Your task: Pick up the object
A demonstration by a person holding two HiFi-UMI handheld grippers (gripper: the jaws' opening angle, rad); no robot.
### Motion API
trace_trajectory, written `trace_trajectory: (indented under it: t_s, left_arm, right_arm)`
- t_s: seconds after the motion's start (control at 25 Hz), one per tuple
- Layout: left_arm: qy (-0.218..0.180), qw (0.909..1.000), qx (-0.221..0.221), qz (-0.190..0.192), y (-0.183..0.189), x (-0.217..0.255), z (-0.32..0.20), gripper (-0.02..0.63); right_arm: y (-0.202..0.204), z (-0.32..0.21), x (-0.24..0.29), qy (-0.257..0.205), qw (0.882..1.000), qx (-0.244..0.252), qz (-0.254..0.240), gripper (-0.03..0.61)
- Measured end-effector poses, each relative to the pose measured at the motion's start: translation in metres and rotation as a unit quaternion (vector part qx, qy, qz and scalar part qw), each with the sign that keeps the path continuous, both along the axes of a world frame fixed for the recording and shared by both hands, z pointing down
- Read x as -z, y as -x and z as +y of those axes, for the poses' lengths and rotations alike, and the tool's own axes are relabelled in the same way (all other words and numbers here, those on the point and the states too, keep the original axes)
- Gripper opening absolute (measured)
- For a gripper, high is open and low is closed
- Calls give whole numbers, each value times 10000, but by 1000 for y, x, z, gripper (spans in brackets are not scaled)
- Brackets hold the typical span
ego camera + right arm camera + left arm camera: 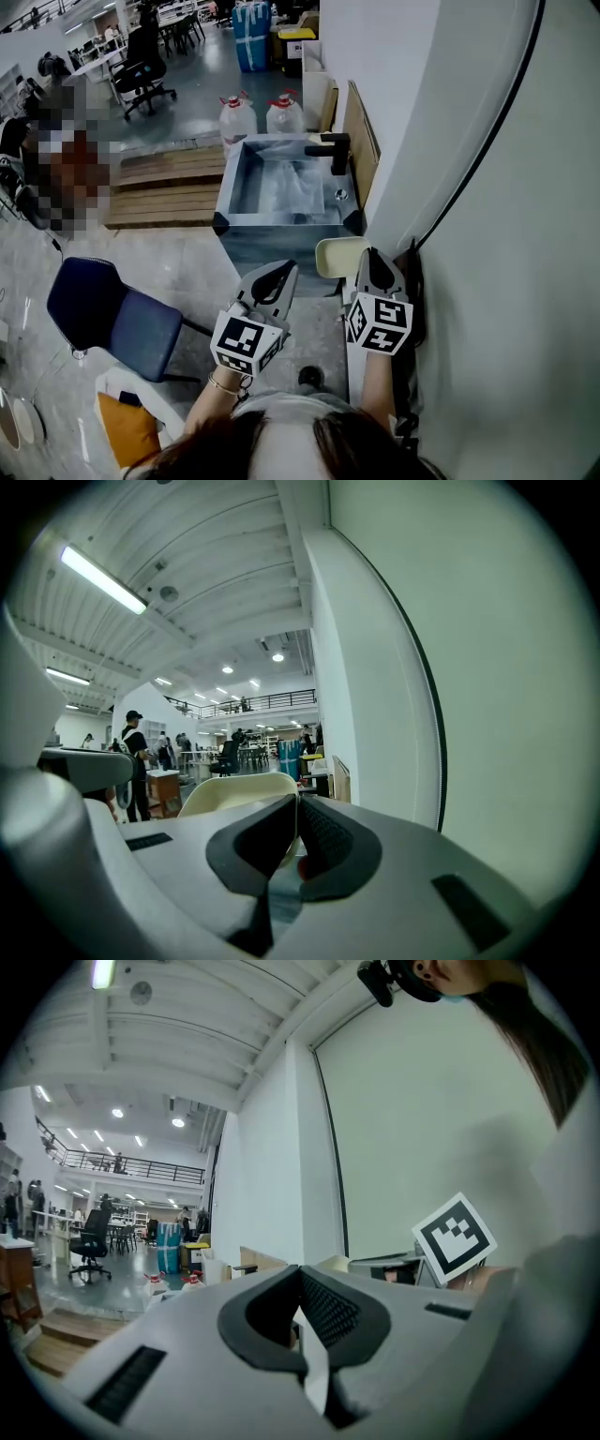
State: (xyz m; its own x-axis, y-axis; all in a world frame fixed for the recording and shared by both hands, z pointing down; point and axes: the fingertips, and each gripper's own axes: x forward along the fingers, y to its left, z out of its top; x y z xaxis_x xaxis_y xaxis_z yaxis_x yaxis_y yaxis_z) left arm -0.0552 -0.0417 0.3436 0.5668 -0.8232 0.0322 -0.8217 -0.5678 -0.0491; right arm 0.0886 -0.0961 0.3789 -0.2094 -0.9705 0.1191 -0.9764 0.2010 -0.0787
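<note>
No single object stands out as the one to pick up. In the head view both grippers are held close to the body and point forward. My left gripper [284, 270] is shut with nothing in it; its tips meet in the left gripper view [300, 1275]. My right gripper [373, 253] is shut and empty too, and its jaws touch in the right gripper view [295, 803]. Ahead stands a steel sink [228, 178] with a black faucet [330, 150] and clear plastic film [286, 187] inside. The right gripper's marker cube [457, 1234] shows in the left gripper view.
A cream chair [339, 255] stands between the grippers and the sink; its back [239, 794] rises just past the right jaws. A white wall [487, 234] with a black cable runs along the right. Two red-capped water jugs [238, 114], wooden pallets [169, 187] and a blue chair [112, 314] are on the left.
</note>
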Motion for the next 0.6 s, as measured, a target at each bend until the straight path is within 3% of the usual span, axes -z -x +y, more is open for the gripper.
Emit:
trace_trajectory:
  t_s: [0.6]
  left_arm:
    - [11, 9998, -166, 51, 22, 9, 22, 8]
  right_arm:
    - [13, 41, 20, -119, 9997, -222, -41, 32]
